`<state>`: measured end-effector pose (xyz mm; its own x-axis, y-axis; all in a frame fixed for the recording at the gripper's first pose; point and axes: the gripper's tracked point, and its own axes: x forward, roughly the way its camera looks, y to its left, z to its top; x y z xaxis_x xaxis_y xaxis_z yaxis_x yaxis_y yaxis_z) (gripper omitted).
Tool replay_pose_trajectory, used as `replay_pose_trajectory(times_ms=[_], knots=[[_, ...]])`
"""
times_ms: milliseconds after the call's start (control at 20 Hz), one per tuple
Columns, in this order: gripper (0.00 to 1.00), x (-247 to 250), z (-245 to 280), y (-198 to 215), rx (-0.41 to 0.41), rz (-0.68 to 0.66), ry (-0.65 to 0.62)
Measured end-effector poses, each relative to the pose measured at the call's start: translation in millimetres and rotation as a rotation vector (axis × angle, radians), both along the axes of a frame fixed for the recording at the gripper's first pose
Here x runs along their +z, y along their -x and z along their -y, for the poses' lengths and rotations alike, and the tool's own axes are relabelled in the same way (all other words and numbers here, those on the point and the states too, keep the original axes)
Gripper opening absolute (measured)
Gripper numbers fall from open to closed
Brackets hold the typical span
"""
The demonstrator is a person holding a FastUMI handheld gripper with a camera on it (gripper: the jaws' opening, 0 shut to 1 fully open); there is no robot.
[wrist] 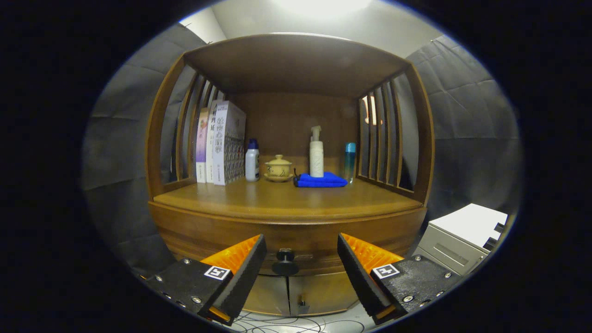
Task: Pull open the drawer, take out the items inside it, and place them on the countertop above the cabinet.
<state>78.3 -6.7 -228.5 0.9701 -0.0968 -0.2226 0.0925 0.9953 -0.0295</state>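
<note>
A wooden cabinet stands ahead with its drawer (314,238) closed under the countertop (286,199). The drawer's dark round knob (285,262) sits between my fingers, a little beyond their tips. My gripper (301,252) is open, its fingers spread wide on either side of the knob and touching nothing. What lies inside the drawer is hidden.
On the countertop stand three books (221,143) at the left, a white bottle with a blue cap (252,160), a lidded tea bowl (278,168), a pump bottle (316,154) on a folded blue cloth (321,180) and a teal bottle (350,160). Two lower doors (296,291) are closed. A grey cabinet (462,238) stands at the right.
</note>
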Motion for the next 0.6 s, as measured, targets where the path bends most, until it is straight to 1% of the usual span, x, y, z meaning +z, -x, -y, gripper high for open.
replay_pose_trajectory(times_ms=[150,300,400,500,600], knots=[[0.96,-14.6,-3.3,-8.8,-0.002,-0.023,0.020],[0.96,-20.9,-12.2,-19.8,0.016,-0.015,-0.011],[0.96,-35.0,-4.0,-25.1,-0.003,-0.048,-0.004],[0.95,-44.0,-1.6,-29.9,-0.001,-0.058,-0.020],[0.93,-55.4,5.2,-31.7,-0.005,-0.066,-0.035]])
